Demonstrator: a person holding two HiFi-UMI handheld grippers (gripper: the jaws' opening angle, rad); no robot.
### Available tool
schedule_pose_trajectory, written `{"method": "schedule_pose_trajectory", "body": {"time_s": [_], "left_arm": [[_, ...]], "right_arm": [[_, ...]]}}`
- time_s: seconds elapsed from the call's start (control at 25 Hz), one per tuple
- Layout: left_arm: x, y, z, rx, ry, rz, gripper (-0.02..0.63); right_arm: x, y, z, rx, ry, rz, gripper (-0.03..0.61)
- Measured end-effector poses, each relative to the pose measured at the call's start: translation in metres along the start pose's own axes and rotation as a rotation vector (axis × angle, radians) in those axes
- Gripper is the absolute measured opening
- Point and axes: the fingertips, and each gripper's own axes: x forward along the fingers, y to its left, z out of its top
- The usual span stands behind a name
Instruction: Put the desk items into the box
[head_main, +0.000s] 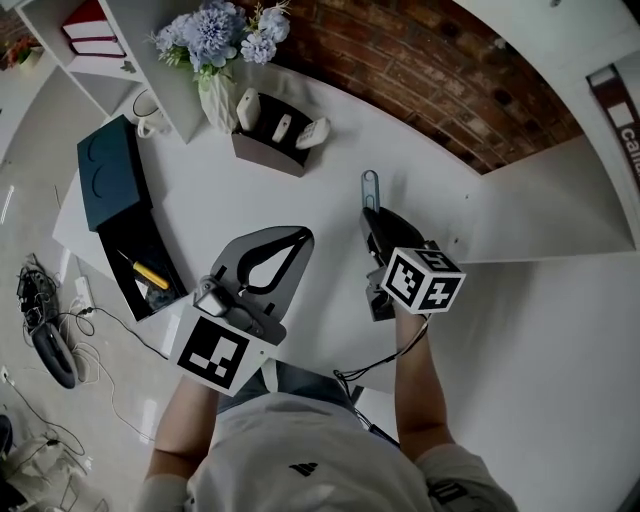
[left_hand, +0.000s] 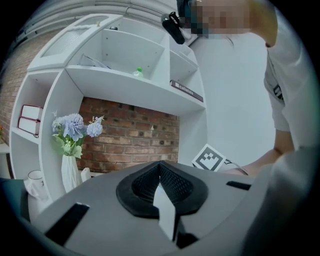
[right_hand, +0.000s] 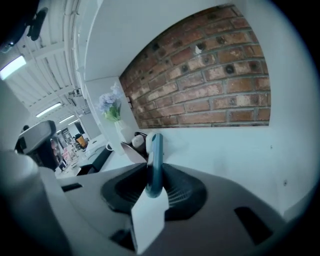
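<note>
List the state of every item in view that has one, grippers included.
Box: open, with a yellow item inside.
Lid: off, lying beside the box.
Right gripper: shut on a slim blue item.
Left gripper: shut, nothing between its jaws.
Vase: upright, holding flowers.

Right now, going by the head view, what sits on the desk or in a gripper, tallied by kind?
Box: 1
Yellow tool in the box: 1
Vase: 1
Holder: 1
White items in the holder: 3
Mug: 1
Clip in the right gripper: 1
Total: 9
</note>
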Motion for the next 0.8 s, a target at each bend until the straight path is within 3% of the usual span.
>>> {"method": "schedule_pose_trajectory", "body": {"time_s": [0.36, 0.8], "left_arm": [[-0.043, 0.012, 0.017, 0.011, -0.039, 0.055, 0.012], [-0.131, 0.049, 0.026, 0.024, -0.077, 0.239, 0.012]], "right_arm": [[-0.012, 0.090, 0.021, -0.088, -0.050, 0.144, 0.104], [0.007, 0.216, 0.027, -0.211, -0.047, 0.356, 0.104]]}}
